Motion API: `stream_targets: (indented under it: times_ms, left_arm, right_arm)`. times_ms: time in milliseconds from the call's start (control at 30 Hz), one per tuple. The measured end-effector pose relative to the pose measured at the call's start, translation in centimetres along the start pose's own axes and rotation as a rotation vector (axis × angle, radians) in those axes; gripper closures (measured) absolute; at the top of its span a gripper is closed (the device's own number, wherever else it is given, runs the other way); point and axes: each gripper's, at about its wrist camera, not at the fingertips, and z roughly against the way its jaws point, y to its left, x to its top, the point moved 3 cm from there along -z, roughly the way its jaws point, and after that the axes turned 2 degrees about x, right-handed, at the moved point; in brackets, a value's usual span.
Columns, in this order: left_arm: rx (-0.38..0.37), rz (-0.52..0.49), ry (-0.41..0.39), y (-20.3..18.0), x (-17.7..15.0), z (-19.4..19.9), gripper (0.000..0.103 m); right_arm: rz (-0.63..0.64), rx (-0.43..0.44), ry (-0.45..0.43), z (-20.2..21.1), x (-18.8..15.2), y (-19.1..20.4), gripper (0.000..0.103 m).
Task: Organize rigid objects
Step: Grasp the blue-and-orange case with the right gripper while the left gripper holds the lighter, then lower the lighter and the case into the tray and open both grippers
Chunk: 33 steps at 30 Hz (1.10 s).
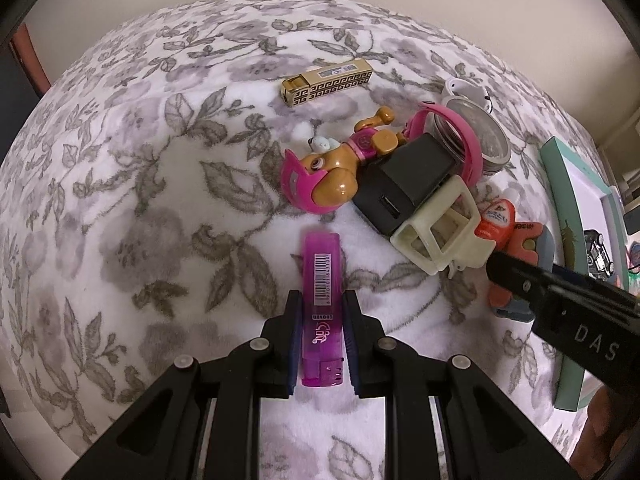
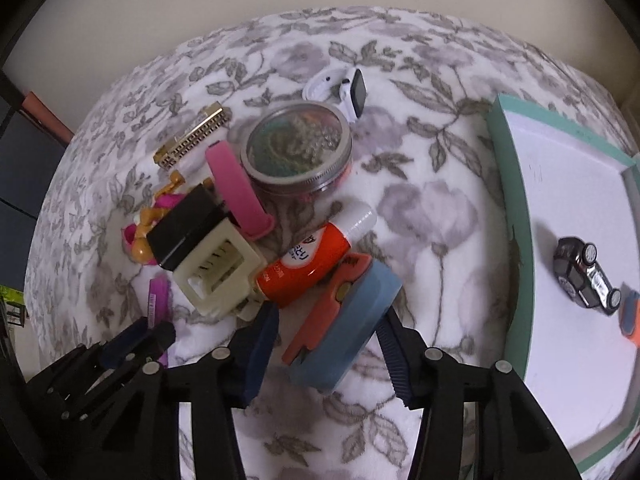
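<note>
A purple lighter [image 1: 323, 312] lies on the floral blanket between the fingers of my left gripper [image 1: 322, 300], which press its sides. My right gripper [image 2: 326, 326] is open around a blue and orange tool [image 2: 344, 320], not clamped on it. Just ahead lie an orange glue bottle [image 2: 312, 258], a cream hair claw [image 2: 218, 270] and a black charger [image 2: 184, 224]. Further off are a pink and tan toy dog [image 1: 328, 176], a pink strap [image 2: 238, 190], a round tin [image 2: 298, 148] and a gold lighter [image 1: 326, 82].
A teal-rimmed white tray [image 2: 516, 216] lies at the right with a black toy car [image 2: 586, 276] in it. White earbuds and a small watch [image 2: 352, 88] lie behind the tin. The right gripper's body [image 1: 568, 304] reaches in from the right of the left wrist view.
</note>
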Motion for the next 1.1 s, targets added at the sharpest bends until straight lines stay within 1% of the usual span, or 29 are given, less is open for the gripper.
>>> stream_targets:
  times_ms: [33, 200, 433, 467, 533, 600, 767, 800, 967, 1100]
  left_arm:
    - [0.003, -0.003, -0.001, 0.0, 0.0, 0.0, 0.083]
    - [0.014, -0.014, -0.005, -0.1, 0.0, 0.0, 0.083]
    - [0.032, -0.04, -0.016, -0.5, 0.1, -0.2, 0.083]
    - [0.032, -0.04, -0.016, -0.5, 0.1, -0.2, 0.083]
    - [0.028, -0.039, -0.016, -0.5, 0.1, -0.2, 0.083]
    - [0.018, -0.029, -0.016, -0.4, 0.0, -0.1, 0.083]
    - [-0.001, 0.004, 0.005, -0.1, -0.3, 0.2, 0.083]
    - [-0.009, 0.01, 0.006, 0.0, -0.4, 0.3, 0.083]
    - [-0.024, 0.032, -0.002, 0.1, -0.5, 1.5, 0.083]
    - [-0.026, 0.034, -0.019, -0.3, -0.1, 3.1, 0.083]
  right_arm:
    - [0.006, -0.004, 0.004, 0.0, -0.1, 0.0, 0.054]
    - [0.032, -0.034, 0.012, -0.7, -0.4, 0.4, 0.059]
    - [0.095, -0.099, -0.026, -1.1, -0.4, 1.3, 0.063]
    - [0.096, -0.104, -0.028, -1.1, -0.5, 1.3, 0.064]
    - [0.092, -0.106, -0.03, -1.1, -0.4, 1.3, 0.07]
    - [0.078, -0.094, -0.03, -0.9, -0.5, 0.9, 0.075]
    - [0.037, -0.055, -0.027, -0.2, -0.9, 0.0, 0.077]
    - [0.03, -0.049, -0.028, 0.0, -0.9, -0.2, 0.079]
    - [0.022, -0.019, -0.044, 1.3, -1.3, -0.3, 0.08]
    - [0.0, 0.026, -0.072, 3.1, -1.3, -0.7, 0.08]
